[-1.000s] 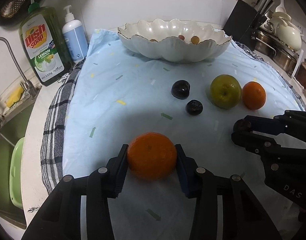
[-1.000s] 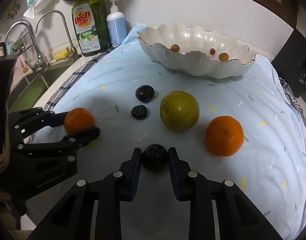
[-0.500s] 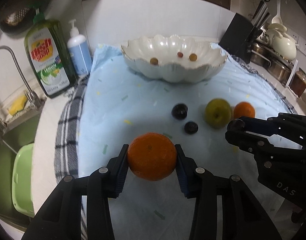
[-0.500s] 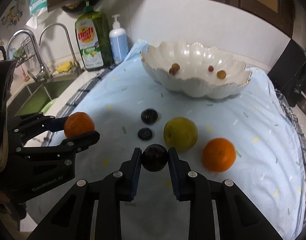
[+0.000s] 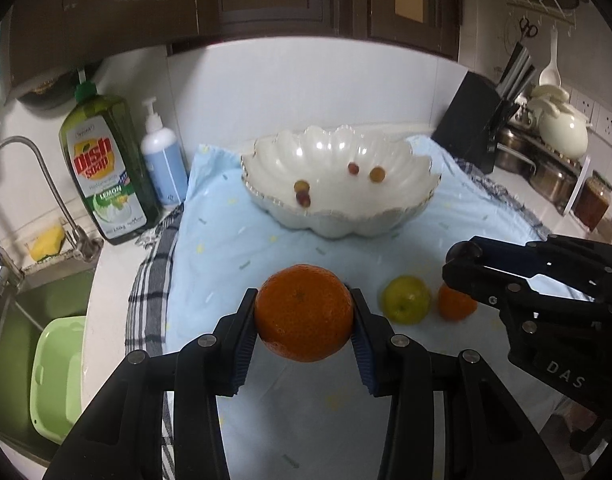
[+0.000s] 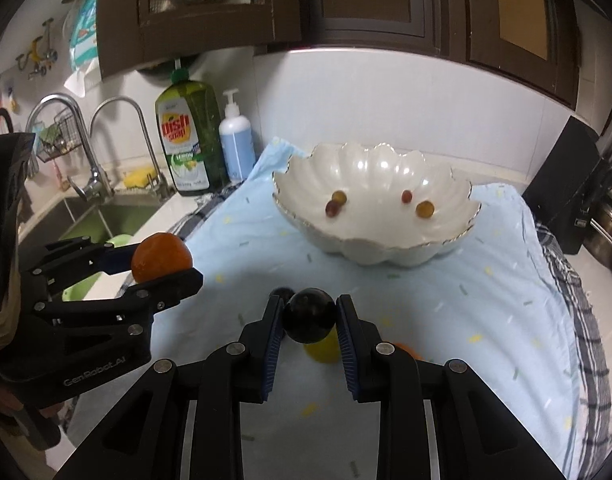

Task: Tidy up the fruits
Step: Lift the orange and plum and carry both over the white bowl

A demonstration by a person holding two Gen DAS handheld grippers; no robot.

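Currently the left gripper [image 5: 303, 314] clamps an orange [image 5: 303, 312] and the right gripper [image 6: 310, 316] clamps a dark plum [image 6: 310, 314], both fruits held above the blue cloth [image 6: 446, 300], short of the scalloped bowl [image 6: 376, 240].

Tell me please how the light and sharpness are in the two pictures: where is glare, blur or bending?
Left wrist view: dim light, dark round corners; glare spots on the white bowl; the held orange is sharp, the green apple a little soft; the cupboards above curve from the fisheye. Right wrist view: same glare on the bowl, the held dark plum clear, the cloth flecks smeared.
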